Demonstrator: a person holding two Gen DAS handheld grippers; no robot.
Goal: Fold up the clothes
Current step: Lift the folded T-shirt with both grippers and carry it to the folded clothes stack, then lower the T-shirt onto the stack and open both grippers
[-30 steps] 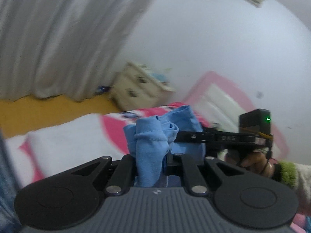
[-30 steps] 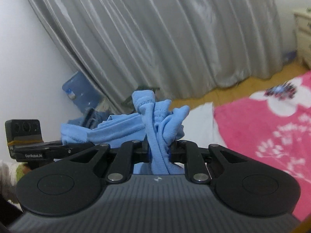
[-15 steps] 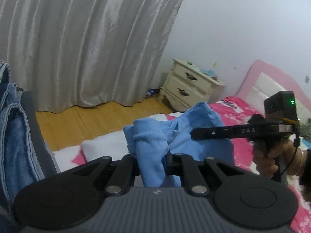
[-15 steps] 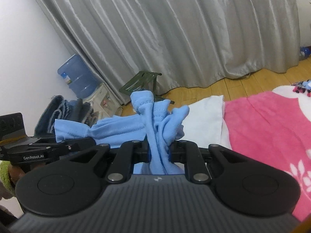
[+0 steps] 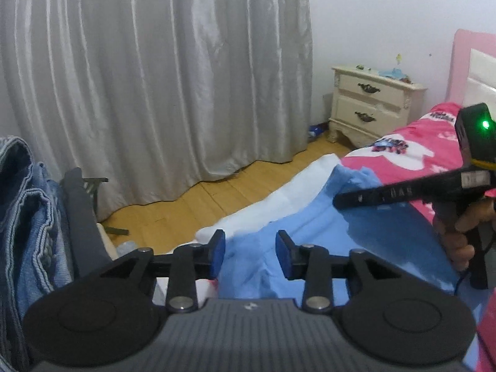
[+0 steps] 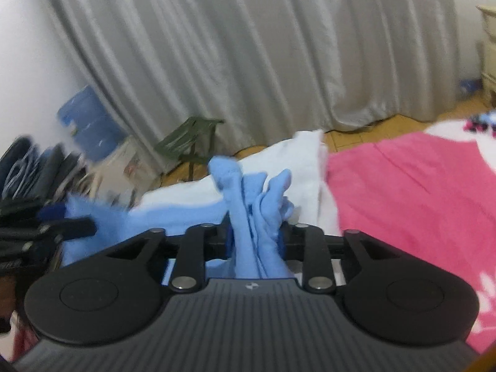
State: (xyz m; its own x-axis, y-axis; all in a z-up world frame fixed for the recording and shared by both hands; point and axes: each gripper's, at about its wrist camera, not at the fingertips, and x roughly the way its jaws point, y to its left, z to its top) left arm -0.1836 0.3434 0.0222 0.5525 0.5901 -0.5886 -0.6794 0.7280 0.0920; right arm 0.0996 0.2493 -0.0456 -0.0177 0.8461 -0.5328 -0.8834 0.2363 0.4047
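A light blue garment (image 5: 310, 232) lies spread over the pink blanket (image 5: 412, 155) and the white sheet (image 5: 279, 204). My left gripper (image 5: 250, 252) hovers just over its near end. The left jaws are opening, their blue pads (image 5: 217, 252) stand apart, and the cloth lies loose under the gap, untouched. My right gripper (image 6: 255, 232) has a bunched fold of the garment (image 6: 248, 192) standing upright between its jaws, which are opening while the cloth still fills the gap. A hand (image 5: 458, 232) holds the right gripper (image 5: 341, 200) low at the garment's far end. The left gripper (image 6: 71, 220) shows blurred at the left.
A grey curtain (image 5: 155, 77) hangs behind the wooden floor (image 5: 217, 198). A cream nightstand (image 5: 372, 102) stands by the bed's pink headboard (image 5: 458, 62). Folded jeans (image 5: 28, 217) are stacked at the left. A green folding stool (image 6: 189, 139) and a blue water jug (image 6: 86, 121) stand near the curtain.
The left jaws have parted and let the blue cloth drop onto the bed. Both grippers have sunk toward the bed. The right jaws have widened with the fold still between them.
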